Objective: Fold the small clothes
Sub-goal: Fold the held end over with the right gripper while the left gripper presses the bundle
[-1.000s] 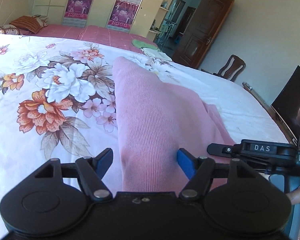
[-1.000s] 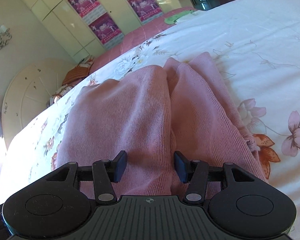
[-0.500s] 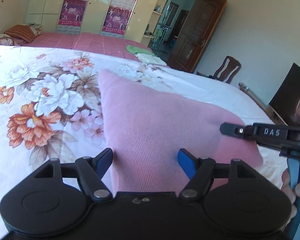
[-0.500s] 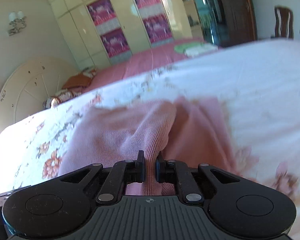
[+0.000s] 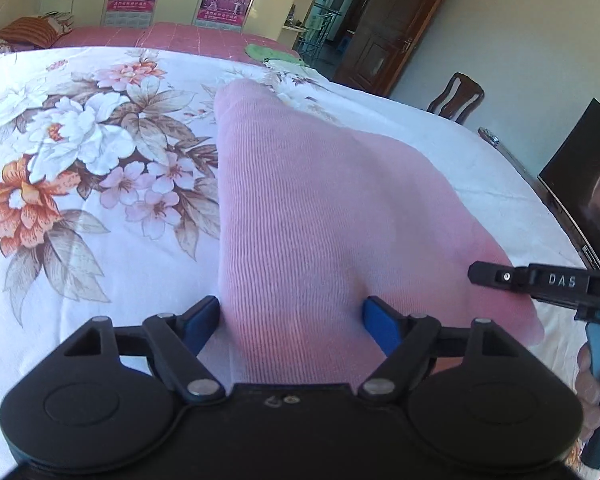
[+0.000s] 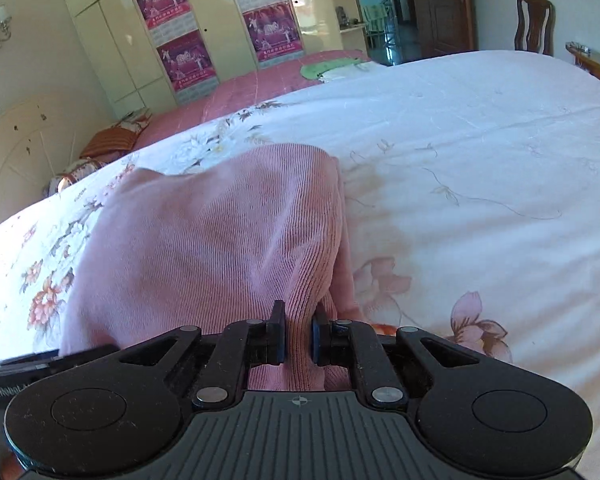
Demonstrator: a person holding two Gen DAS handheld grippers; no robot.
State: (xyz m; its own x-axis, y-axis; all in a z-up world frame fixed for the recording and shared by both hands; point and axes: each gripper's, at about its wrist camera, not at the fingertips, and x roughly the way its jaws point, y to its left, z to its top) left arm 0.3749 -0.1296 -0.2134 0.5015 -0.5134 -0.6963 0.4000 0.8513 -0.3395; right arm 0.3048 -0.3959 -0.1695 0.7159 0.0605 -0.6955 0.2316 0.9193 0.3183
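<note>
Left black tongs (image 5: 292, 316) with blue pads tilt downward, jaws opening wide, pink ribbed cloth (image 5: 320, 200) between them, pads apparently not pressing it. Right black tongs (image 6: 299, 334) are pinched on a fold of it. Fingers (image 5: 588, 384) of the right hand wrap its handle.

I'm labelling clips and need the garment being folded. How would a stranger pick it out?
Start at the big bed with the white floral sheet. On it, close to the cameras, lies the pink ribbed knit garment, its edge pinched by the right gripper. Nothing else nearby is plain pink.
</note>
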